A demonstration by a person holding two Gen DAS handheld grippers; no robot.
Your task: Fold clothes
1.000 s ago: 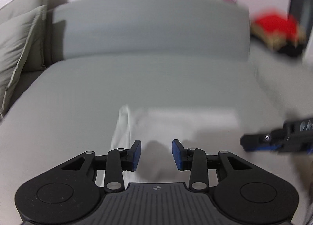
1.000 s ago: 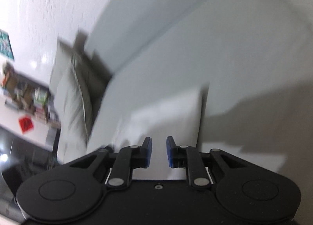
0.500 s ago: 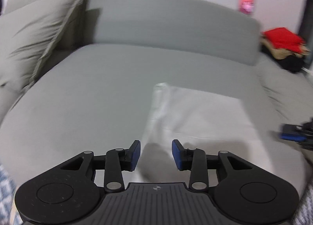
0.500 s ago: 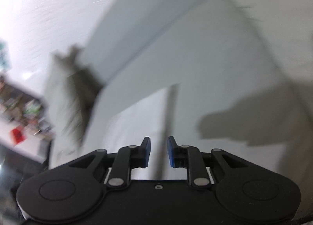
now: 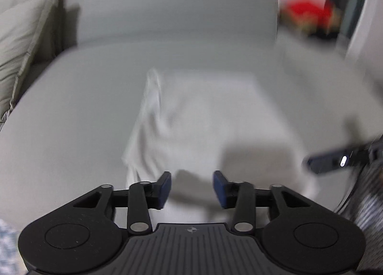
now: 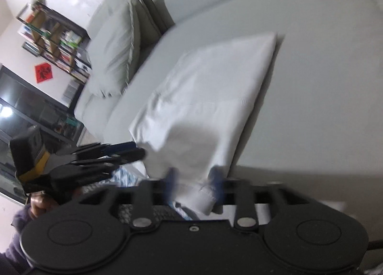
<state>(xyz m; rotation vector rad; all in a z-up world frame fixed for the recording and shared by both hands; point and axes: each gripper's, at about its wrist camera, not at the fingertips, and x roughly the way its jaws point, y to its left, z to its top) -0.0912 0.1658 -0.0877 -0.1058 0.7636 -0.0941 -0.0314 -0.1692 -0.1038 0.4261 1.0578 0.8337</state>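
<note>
A white folded garment (image 5: 210, 117) lies flat on the grey sofa seat (image 5: 71, 112). My left gripper (image 5: 192, 185) hovers over the garment's near edge. Its jaws are opening, the blue pads stand clear of the cloth, and nothing is pinched. In the right wrist view the same garment (image 6: 210, 98) stretches away from my right gripper (image 6: 194, 179). Those jaws are opening too, blurred, with a loose hem corner lying between them and not pressed. Each gripper shows in the other's view: the right gripper (image 5: 335, 160) and the left gripper (image 6: 107, 155), held by a hand (image 6: 38, 203).
Grey pillows (image 5: 21, 42) lean at the sofa's left end, and the backrest (image 5: 177, 11) runs behind. A red pile of clothes (image 5: 308, 16) sits at the far right. A bookshelf (image 6: 55, 38) and a dark cabinet (image 6: 24, 98) stand beyond the pillows (image 6: 115, 52).
Both pairs of jaws have spread wider apart. Both grippers have drawn back from the garment, which now lies flat, and the right wrist view has rolled.
</note>
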